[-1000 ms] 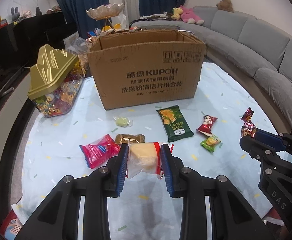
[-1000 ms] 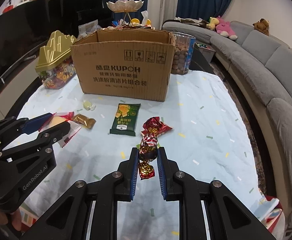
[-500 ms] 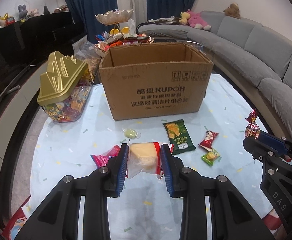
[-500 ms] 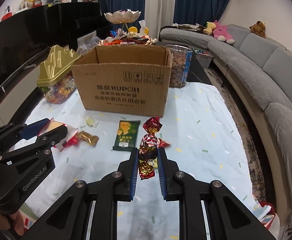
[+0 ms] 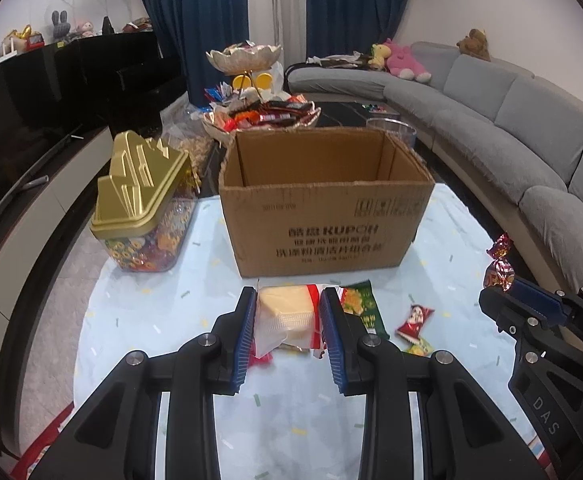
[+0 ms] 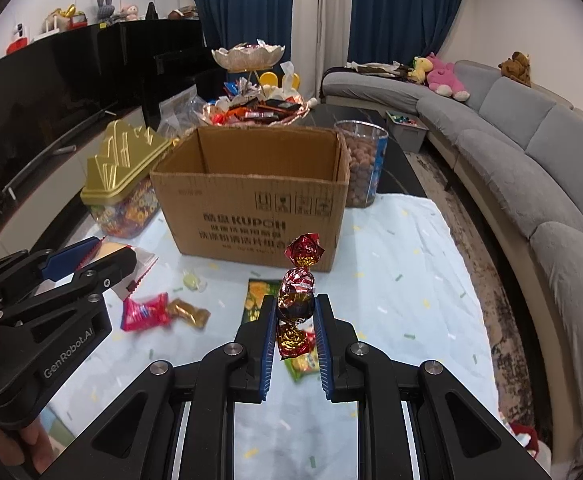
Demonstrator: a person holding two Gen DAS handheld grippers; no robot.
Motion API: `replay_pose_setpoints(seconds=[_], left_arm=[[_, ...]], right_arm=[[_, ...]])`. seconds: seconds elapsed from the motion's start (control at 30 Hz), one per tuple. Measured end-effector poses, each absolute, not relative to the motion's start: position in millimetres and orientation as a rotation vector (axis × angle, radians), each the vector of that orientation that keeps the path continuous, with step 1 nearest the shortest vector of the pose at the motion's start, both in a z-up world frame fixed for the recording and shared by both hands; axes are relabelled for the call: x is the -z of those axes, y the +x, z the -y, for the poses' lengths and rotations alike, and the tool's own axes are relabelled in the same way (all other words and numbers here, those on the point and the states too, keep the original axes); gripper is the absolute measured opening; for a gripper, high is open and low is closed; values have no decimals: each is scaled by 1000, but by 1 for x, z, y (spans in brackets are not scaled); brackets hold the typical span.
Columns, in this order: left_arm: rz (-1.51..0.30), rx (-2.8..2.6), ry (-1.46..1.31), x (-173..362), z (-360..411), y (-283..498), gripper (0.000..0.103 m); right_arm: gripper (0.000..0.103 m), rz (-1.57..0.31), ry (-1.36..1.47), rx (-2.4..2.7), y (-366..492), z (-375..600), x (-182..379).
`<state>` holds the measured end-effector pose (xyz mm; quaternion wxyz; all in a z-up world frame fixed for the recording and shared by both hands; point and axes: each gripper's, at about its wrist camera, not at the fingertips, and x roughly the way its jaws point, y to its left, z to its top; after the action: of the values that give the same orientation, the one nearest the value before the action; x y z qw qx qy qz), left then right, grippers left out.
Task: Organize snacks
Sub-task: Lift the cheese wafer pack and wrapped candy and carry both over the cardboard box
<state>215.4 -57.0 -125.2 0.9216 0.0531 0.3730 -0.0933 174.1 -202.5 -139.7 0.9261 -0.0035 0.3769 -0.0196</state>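
My left gripper (image 5: 289,300) is shut on a clear-wrapped yellow cake (image 5: 287,312) and holds it above the table, in front of the open cardboard box (image 5: 323,236). My right gripper (image 6: 294,308) is shut on a red foil candy (image 6: 296,286), also raised before the box (image 6: 251,216). On the table lie a green packet (image 5: 361,306), a red snack (image 5: 413,316), a pink packet (image 6: 145,312), a gold candy (image 6: 189,312) and a pale green candy (image 6: 193,280). The box looks empty as far as I can see inside.
A gold-lidded candy jar (image 5: 145,208) stands left of the box. A clear tub of nuts (image 6: 361,168) stands behind its right corner. A tiered snack dish (image 5: 251,92) is behind. A grey sofa (image 5: 531,152) curves along the right.
Both grippers have risen and moved toward the box with their snacks held; the box's inside now shows. The loose snacks have not moved.
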Motion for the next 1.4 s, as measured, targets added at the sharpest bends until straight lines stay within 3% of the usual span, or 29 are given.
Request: replay_pose_setpoints(seconds=[1.4], left_arm=[[-691,148,111,69,64,312,33]], right_arm=[[20,-687,14,20,281,207,83]])
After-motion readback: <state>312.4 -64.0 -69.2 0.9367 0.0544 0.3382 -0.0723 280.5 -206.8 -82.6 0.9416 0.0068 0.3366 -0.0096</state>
